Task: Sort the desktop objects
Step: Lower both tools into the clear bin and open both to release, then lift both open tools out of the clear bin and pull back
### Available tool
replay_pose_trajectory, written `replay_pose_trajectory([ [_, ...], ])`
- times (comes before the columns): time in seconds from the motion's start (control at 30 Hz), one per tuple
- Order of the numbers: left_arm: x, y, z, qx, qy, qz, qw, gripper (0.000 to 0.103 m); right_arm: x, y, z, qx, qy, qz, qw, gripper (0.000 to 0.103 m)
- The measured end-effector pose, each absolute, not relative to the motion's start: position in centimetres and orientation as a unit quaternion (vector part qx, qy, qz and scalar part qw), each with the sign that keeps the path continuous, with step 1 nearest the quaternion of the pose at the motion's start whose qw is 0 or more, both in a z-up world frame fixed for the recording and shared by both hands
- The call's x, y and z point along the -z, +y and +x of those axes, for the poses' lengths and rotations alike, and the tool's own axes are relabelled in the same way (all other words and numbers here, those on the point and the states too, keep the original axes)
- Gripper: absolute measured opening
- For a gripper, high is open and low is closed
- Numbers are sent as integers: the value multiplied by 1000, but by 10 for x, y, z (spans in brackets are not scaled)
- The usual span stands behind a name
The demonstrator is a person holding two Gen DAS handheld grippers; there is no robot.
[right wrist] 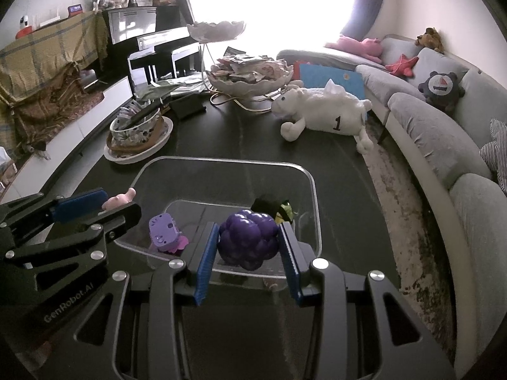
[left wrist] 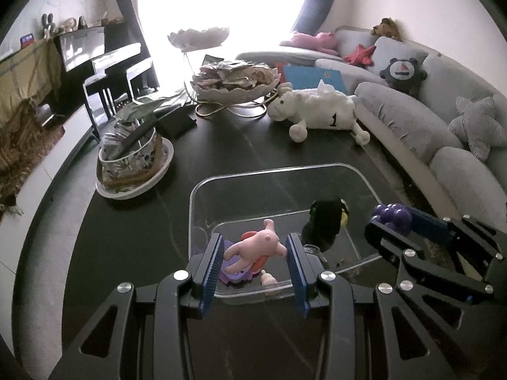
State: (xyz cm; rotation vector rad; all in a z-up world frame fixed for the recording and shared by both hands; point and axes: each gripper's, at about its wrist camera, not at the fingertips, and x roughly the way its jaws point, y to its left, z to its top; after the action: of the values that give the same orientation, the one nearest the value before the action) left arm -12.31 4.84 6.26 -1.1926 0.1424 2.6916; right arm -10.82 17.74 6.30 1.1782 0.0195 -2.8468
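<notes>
A clear plastic bin sits on the dark table. My left gripper is shut on a pink pig toy and holds it over the bin's near edge; the pig's head also shows in the right wrist view. Below it in the bin lies a purple hippo toy. My right gripper is shut on a purple grape bunch over the bin's near right side. A black-and-yellow toy lies inside the bin.
A white plush sheep lies at the table's far right. A floral bowl on a plate stands at the left, a tiered dish of packets at the back. A grey sofa runs along the right.
</notes>
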Motion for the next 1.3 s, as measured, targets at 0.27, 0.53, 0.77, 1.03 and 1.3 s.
replay_pose_trajectory([
  [0.27,-58,52,-138,-907,59,-406,89,37,-60,180,-122,923,9,384,27,36],
  [0.53,-50,55,-155,-902,57,-418,90,37,-52,181,-136,919,16,393,25,36],
  [0.77,-44,58,-168,-897,49,-429,92,37,-48,182,-144,918,22,396,20,36],
  [1.03,-42,50,-174,-892,28,-444,83,53,-46,183,-146,914,19,404,20,50],
  [1.3,-45,52,-160,-896,49,-436,71,58,-52,184,-135,916,16,399,22,51],
])
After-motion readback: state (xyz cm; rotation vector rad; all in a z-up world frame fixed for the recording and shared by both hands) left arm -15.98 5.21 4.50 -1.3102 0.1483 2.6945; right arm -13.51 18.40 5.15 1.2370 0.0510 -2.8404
